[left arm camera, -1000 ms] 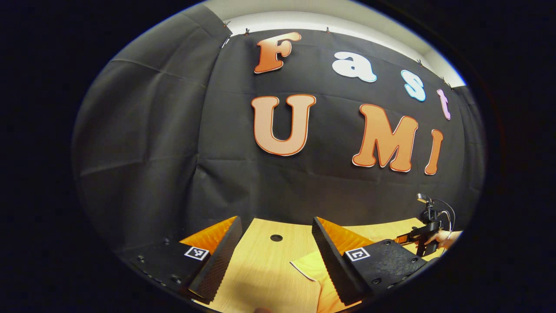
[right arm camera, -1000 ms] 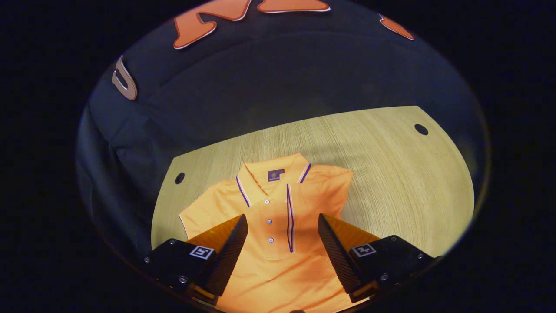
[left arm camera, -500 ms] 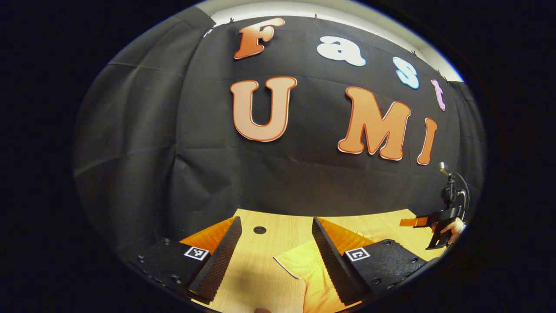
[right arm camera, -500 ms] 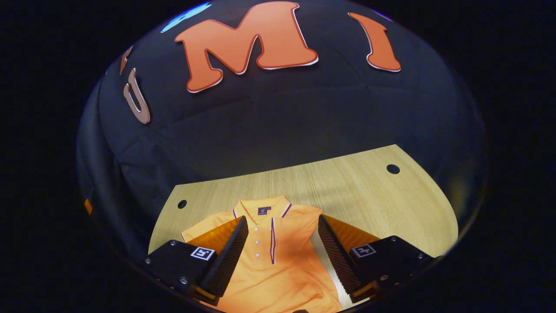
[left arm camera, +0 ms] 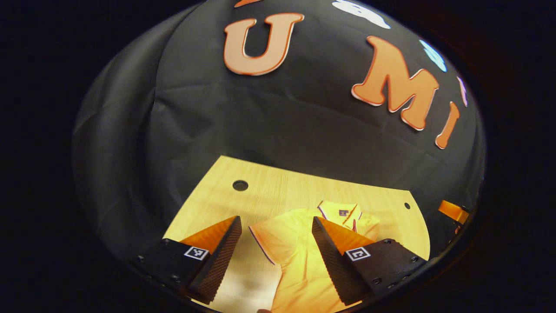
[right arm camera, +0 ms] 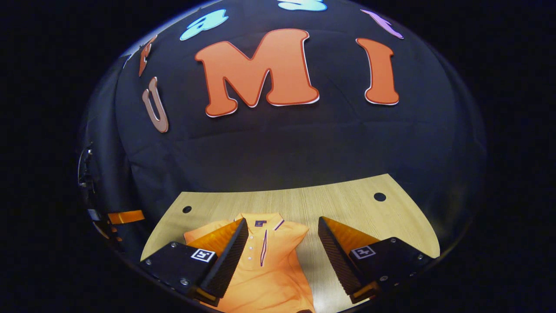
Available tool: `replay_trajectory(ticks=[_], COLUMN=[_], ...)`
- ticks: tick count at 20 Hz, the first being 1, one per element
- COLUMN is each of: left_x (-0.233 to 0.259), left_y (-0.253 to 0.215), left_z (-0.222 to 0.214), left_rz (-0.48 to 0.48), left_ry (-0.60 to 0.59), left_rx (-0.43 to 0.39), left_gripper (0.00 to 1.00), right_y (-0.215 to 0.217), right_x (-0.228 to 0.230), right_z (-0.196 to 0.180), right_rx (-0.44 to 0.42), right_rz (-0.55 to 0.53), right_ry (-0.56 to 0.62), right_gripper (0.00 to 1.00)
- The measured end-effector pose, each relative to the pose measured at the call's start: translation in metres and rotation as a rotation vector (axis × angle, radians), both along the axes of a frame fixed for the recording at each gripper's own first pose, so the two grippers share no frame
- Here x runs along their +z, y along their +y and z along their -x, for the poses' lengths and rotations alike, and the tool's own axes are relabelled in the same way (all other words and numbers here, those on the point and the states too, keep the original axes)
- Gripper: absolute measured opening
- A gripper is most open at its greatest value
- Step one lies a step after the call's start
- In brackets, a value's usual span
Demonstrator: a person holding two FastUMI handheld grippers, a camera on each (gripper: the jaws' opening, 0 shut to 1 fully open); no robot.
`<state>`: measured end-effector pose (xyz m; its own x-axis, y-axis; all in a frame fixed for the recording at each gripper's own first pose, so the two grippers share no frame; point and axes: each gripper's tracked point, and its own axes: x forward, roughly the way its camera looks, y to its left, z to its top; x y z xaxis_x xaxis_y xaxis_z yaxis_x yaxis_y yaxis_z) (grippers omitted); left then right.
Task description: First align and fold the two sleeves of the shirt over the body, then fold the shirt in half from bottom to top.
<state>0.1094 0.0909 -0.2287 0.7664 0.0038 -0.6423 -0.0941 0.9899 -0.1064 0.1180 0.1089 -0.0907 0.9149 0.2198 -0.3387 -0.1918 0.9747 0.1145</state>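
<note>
An orange polo shirt (right arm camera: 269, 265) is laid flat, front up, on a light wooden table (right arm camera: 347, 208). Its collar (right arm camera: 260, 219) is turned toward the black cloth wall (right arm camera: 304, 143) at the far edge of the table. In the right gripper view, the buttoned placket is seen running down from the collar. The shirt's sleeve on the right of this view is seen folded in over the body, and the sleeve on the left is partly hidden behind a finger.

The right gripper (right arm camera: 282, 252) is held above the near part of the shirt with its fingers spread wide and nothing between them. One finger is seen over the shirt's shoulder, the other over bare table just beside the shirt.

In the left gripper view, the shirt (left arm camera: 299, 261) is seen from its side, and one short sleeve (left arm camera: 271, 239) is spread out flat on the table (left arm camera: 217, 200), with its trimmed edge in the gap between the fingers. The left gripper (left arm camera: 276, 252) is likewise held wide apart and nothing is gripped. Whether its fingers touch the cloth cannot be told.

Round holes (left arm camera: 240, 185) are seen in the tabletop near the far corners. Part of the other gripper (right arm camera: 124, 216) is seen at the left edge of the right gripper view.
</note>
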Motion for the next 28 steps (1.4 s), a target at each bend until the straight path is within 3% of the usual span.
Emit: replay_trajectory(ticks=[5,8,12,17,21,23,24,25,27,28], left_x=[-0.096,-0.138,-0.177,-0.196,-0.205,-0.206,-0.204,-0.206,-0.206,-0.207], left_y=[-0.002,0.001,0.012,0.015,0.017,0.010,0.007,0.004,-0.003,-0.006], left_z=[-0.025,-0.019,-0.025,-0.022,-0.020,-0.027,-0.029,-0.030,-0.032,-0.029], left_rz=[0.025,0.073,0.014,0.008,-0.072,-0.083,-0.085,-0.084,-0.079,-0.074], left_ry=[0.288,0.428,0.491,0.546,0.580,0.575,0.571,0.573,0.570,0.577], left_rx=[0.090,0.195,0.215,0.264,0.216,0.187,0.177,0.170,0.143,0.133], left_gripper=[0.99,0.99,0.99,0.99,0.98,0.89,0.75,0.70,0.41,0.17], right_y=[-0.010,-0.015,-0.026,-0.047,-0.052,-0.052,-0.051,-0.051,-0.053,-0.054], right_x=[-0.013,-0.017,-0.031,-0.050,-0.054,-0.056,-0.057,-0.057,-0.058,-0.059], right_z=[-0.003,-0.004,-0.009,-0.010,-0.010,-0.008,-0.007,-0.006,-0.006,-0.006], right_rx=[0.047,0.068,0.077,0.062,0.059,0.063,0.065,0.063,0.058,0.056], right_rz=[0.028,0.006,-0.022,-0.051,-0.072,-0.075,-0.079,-0.080,-0.077,-0.075], right_ry=[0.043,0.063,0.095,0.141,0.143,0.148,0.150,0.150,0.152,0.152], right_gripper=[0.98,0.98,0.98,0.98,0.98,0.98,0.98,0.98,0.98,0.98])
